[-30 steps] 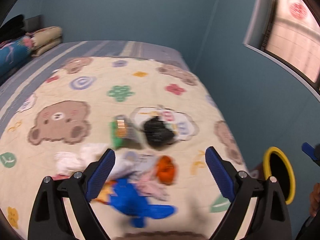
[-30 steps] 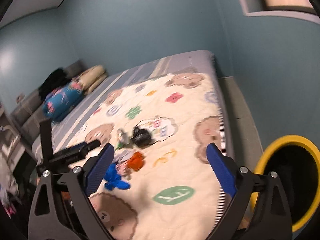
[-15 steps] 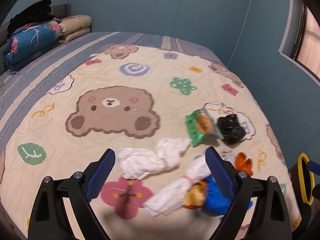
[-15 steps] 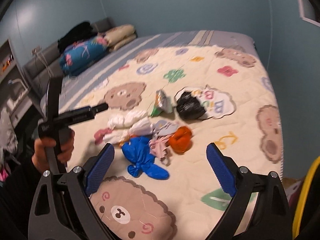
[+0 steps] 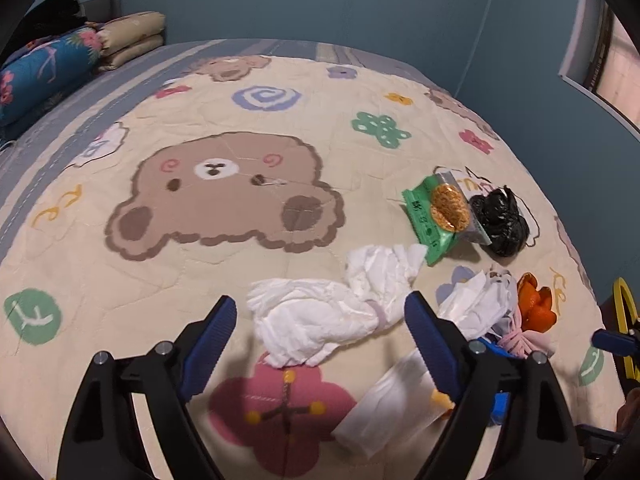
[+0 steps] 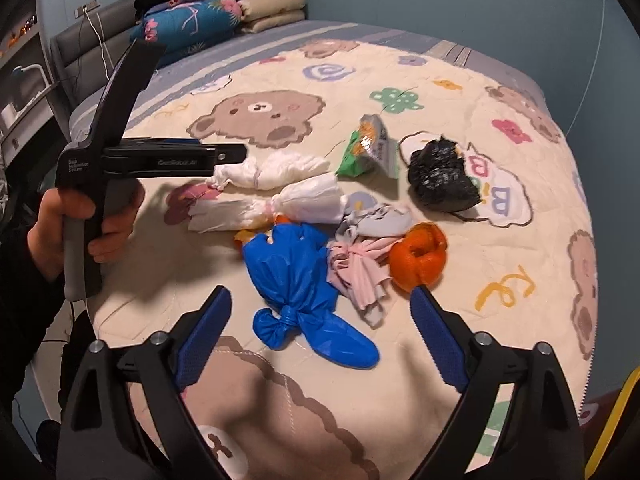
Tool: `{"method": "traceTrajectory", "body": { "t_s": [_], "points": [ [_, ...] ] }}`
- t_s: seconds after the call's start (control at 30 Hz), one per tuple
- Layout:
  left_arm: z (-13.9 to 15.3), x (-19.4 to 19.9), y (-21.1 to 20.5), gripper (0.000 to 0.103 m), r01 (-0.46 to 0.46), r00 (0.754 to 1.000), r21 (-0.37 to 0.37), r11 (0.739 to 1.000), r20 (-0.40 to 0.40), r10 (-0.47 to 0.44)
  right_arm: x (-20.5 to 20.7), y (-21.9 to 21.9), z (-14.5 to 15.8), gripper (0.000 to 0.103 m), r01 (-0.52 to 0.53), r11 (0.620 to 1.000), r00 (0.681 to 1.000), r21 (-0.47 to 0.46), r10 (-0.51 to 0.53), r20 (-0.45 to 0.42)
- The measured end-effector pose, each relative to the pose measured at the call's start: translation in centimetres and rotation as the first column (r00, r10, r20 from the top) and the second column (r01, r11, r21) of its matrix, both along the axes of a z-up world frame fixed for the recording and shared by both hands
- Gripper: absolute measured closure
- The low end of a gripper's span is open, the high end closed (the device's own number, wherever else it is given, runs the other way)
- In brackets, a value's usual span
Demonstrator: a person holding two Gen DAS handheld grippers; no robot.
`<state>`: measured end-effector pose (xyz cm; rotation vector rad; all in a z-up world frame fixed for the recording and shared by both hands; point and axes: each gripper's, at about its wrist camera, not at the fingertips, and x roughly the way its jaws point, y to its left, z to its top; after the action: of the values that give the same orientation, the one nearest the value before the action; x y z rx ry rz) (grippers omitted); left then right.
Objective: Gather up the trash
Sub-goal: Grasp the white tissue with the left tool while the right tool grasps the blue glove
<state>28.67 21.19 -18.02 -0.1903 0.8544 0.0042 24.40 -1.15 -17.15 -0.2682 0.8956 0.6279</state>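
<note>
Tongs both gape, jaws just easing inward: left gripper (image 5: 320, 322) straddles the white bag (image 5: 320, 316), right gripper (image 6: 320, 320) the blue bag (image 6: 296, 280) (nothing gripped). Thin plastic could slip or tear if pinched shallow.

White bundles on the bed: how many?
2. One lies by the left gripper tip; the other sits nearer, touching the blue bag. More may hide underneath.

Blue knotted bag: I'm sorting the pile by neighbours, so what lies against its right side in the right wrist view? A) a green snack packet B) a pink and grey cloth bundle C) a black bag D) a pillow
B: the pink and grey cloth bundle lies against the blue knotted bag, between it and the orange peel.
</note>
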Motion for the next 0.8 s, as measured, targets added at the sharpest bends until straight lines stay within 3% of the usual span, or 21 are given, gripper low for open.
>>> {"method": "traceTrajectory", "body": {
  "t_s": [0.13, 0.2, 0.4, 0.57, 0.6, 0.67, 0.8],
  "points": [
    [-0.8, 0.6, -1.2, 0.021, 0.061, 0.998, 0.010, 0.998, -0.010, -0.061, 0.4, 0.5, -1.0, 0.022, -0.001, 1.000, 1.000, -0.007, 0.001, -0.028],
    [-1.5, 1.2, -1.8, 0.033, 0.076, 0.996, 0.038, 0.996, -0.045, -0.075, 0.6, 0.8, -1.5, 0.023, -0.002, 1.000, 0.999, -0.015, 0.001, -0.044],
    [-3.0, 2.0, -2.0, 0.055, 0.089, 0.992, 0.012, 0.996, -0.091, -0.088, 1.5, 1.4, -3.2, 0.033, 0.007, 1.000, 0.995, -0.006, -0.008, -0.102],
    [-2.6, 1.8, -1.7, 0.076, 0.082, 0.993, -0.010, 0.997, -0.087, -0.083, 1.8, 1.4, -4.1, 0.064, 0.026, 1.000, 0.991, 0.003, -0.025, -0.135],
    [-2.6, 1.7, -1.6, 0.089, 0.071, 0.993, -0.002, 0.997, -0.090, -0.071, 1.8, 1.4, -4.1, 0.068, 0.027, 1.000, 0.990, 0.009, -0.025, -0.139],
    [-2.6, 1.7, -1.3, 0.089, 0.051, 0.994, -0.021, 0.998, -0.096, -0.053, 1.8, 1.1, -4.1, 0.087, 0.020, 1.000, 0.988, 0.023, -0.017, -0.154],
    [-2.5, 1.6, -0.7, 0.089, 0.008, 0.995, -0.062, 0.998, -0.096, -0.014, 1.7, 0.6, -3.6, 0.095, 0.025, 0.999, 0.988, 0.030, -0.020, -0.153]
  ]
}}
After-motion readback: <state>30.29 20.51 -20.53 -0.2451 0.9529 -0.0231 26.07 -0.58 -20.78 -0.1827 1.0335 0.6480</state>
